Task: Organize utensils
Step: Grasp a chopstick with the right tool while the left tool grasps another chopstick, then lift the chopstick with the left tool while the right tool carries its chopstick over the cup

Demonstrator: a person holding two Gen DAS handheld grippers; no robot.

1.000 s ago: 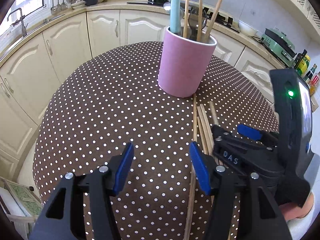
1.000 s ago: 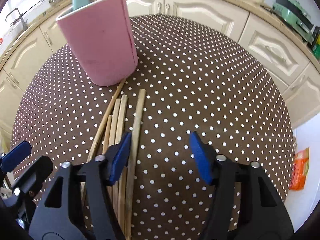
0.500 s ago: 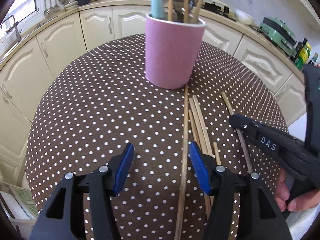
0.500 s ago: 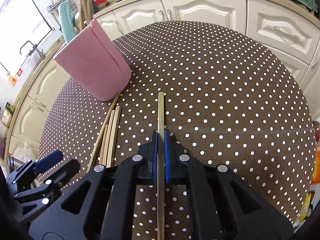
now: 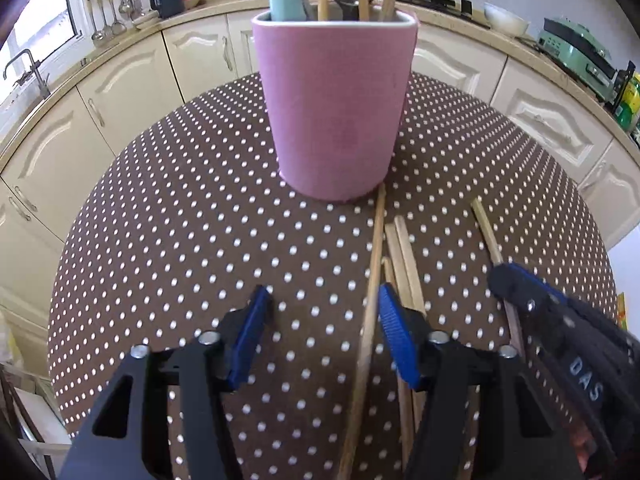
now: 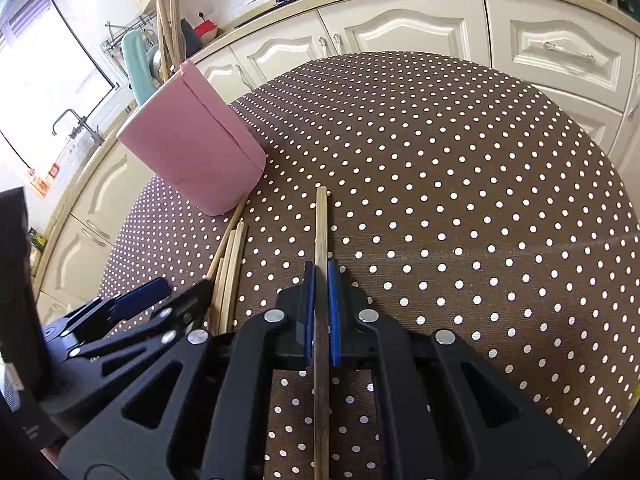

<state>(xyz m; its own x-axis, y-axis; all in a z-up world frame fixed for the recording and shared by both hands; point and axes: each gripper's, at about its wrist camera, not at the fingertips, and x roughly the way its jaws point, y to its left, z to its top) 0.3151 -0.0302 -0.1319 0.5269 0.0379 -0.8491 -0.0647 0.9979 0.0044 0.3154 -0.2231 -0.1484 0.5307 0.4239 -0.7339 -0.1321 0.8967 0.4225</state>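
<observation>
A pink utensil cup (image 5: 336, 112) stands on the brown polka-dot table (image 5: 180, 240), holding chopsticks and a teal handle; it also shows in the right wrist view (image 6: 188, 152). Several wooden chopsticks (image 5: 400, 256) lie in front of it. My left gripper (image 5: 320, 320) is open, low over the table, with one long chopstick (image 5: 372, 280) between its fingers. My right gripper (image 6: 320, 304) is shut on a single chopstick (image 6: 321, 228) that points forward over the table. The loose chopsticks (image 6: 230, 264) lie to its left.
Cream kitchen cabinets (image 5: 120, 92) and a countertop curve around the table's far side. A green appliance (image 5: 576, 48) sits on the counter at the right. The table edge (image 6: 600, 168) drops off to the right.
My right gripper closed on one chopstick and has lifted it away from the bundle. My left gripper has moved closer to the pink cup, staying open.
</observation>
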